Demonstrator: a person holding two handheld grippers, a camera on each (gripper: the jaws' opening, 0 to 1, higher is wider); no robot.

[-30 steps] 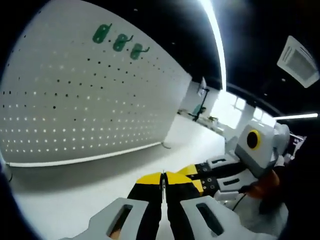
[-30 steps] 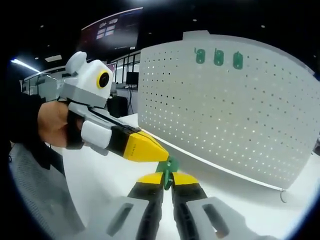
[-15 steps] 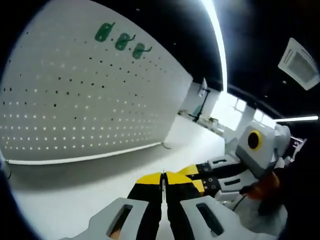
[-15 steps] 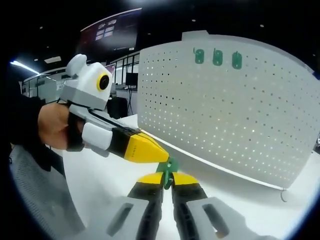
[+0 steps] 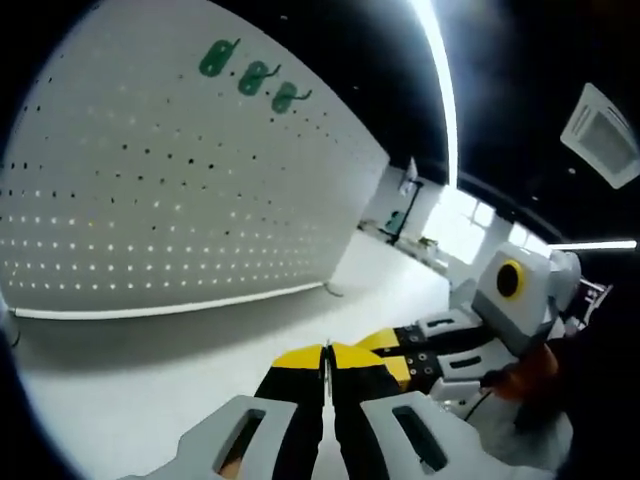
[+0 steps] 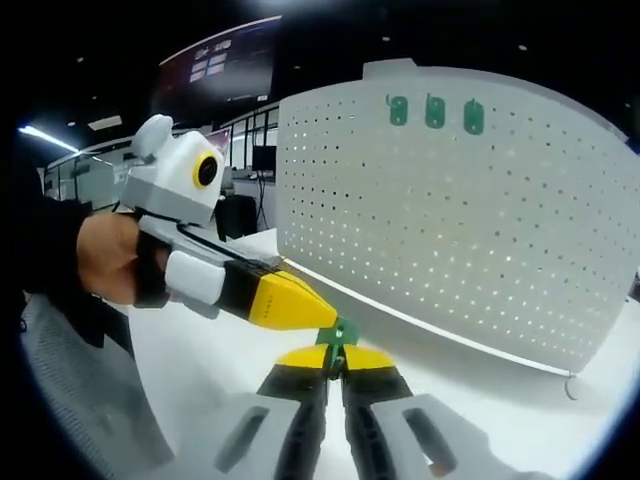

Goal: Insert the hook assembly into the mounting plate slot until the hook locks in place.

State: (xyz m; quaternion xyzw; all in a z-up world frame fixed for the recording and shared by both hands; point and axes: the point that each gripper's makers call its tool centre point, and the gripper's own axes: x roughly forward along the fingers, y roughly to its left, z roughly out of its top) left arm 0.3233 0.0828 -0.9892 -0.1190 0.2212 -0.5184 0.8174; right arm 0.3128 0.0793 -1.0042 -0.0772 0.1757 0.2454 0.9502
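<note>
Right gripper view gives me the clearest look: my right gripper [image 6: 333, 358] has its yellow-tipped jaws pressed on a small green hook [image 6: 337, 338], which sticks up between the tips. The left gripper [image 6: 296, 308] comes in from the left, held in a hand [image 6: 112, 258], and its yellow tip sits just beside the green hook; I cannot tell whether they touch. Beyond them stands the white pegboard [image 6: 450, 220], upright on the white table [image 6: 215, 370], with three green hooks [image 6: 433, 110] in a row near its top edge.

From the left gripper view, my left gripper [image 5: 324, 372] has its jaws pressed together, and I see nothing between the tips. The right gripper [image 5: 400, 352] lies close on the right. The pegboard [image 5: 170, 200] fills the far left, its three green hooks [image 5: 254, 76] high up, well apart from both grippers.
</note>
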